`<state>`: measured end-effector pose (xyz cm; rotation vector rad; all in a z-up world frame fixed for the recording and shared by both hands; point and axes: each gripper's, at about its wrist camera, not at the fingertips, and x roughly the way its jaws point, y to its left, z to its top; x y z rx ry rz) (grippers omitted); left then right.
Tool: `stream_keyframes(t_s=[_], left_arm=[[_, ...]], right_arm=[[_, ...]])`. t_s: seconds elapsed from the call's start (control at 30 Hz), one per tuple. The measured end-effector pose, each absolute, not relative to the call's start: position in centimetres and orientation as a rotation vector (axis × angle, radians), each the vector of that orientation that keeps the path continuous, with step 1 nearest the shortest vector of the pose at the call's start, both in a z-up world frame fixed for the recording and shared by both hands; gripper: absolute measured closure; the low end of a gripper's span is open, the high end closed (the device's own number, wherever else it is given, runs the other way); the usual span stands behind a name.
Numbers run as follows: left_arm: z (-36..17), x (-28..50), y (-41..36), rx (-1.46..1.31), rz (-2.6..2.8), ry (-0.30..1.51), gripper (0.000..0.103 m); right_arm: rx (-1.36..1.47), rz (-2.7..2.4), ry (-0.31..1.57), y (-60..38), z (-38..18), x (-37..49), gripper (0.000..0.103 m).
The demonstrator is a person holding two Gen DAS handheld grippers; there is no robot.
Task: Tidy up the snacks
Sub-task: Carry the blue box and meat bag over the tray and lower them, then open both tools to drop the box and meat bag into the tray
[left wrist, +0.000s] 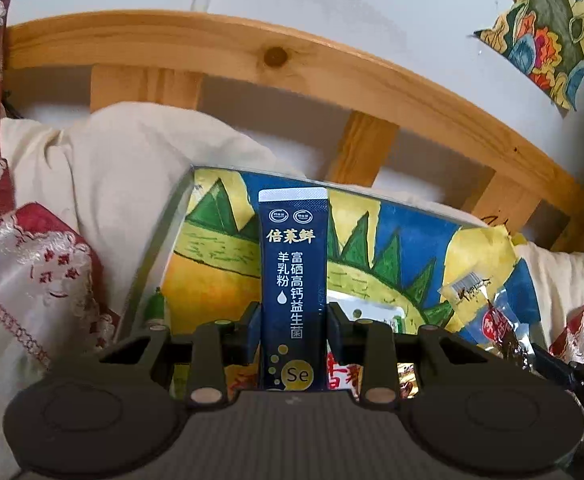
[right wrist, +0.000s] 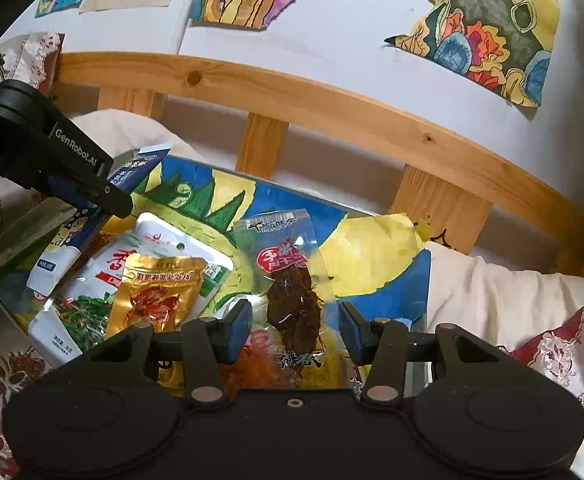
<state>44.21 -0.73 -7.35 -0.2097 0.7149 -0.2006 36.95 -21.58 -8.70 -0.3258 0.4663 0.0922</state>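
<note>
A wooden bed headboard (left wrist: 251,56) backs a painted board (right wrist: 376,248) in mid-frame. The left claw (left wrist: 293,320) clamps a navy sachet (left wrist: 293,264) upright; the right claw (right wrist: 296,320), lower centre, holds a clear jerky packet (right wrist: 292,292), whose slick film could slip free.

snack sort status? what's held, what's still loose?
Nothing visibly sorted yet. In hand: left gripper shut on the navy stick sachet; right gripper holds the clear dark-meat packet. Left: the gold pouch, the white-green pouch and another blue-white sachet lie loose on the painted board.
</note>
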Motion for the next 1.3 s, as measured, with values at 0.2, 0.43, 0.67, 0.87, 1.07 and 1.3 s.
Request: stream_keyframes(t_s=[0.2,0.43,0.67,0.87,1.07,1.3], left_arm=[[-7.9,44.5,-1.1,-0.205,-0.215,0.726,0.065],[-8.3,44.7,-1.4,-0.199,-0.225,0.736,0.064],[-7.6,44.4,-1.4,-0.222,-0.24,0.713,0.037],[-5.6,42.8,-1.6,-0.186,-0.202,0.661,0.023],[-2.5,40.2,-1.4,-0.165,-0.157,0.583,0.009],[0.5,36.4,-1.1,-0.115,-0.127,0.505,0.002]], right_arm=[[-0.329,0.086,0.477,-21.5,-9.1,37.2,0.053],[-0.337,0.074,0.481,-21.2,-9.3,37.4,0.053],[-0.328,0.063,0.453,-21.1,-8.6,37.1,0.039],[-0.274,0.044,0.399,-21.3,-6.7,36.5,0.023],[-0.206,0.028,0.335,-21.9,-4.2,34.8,0.013],[-0.136,0.03,0.267,-22.3,-1.1,31.9,0.005]])
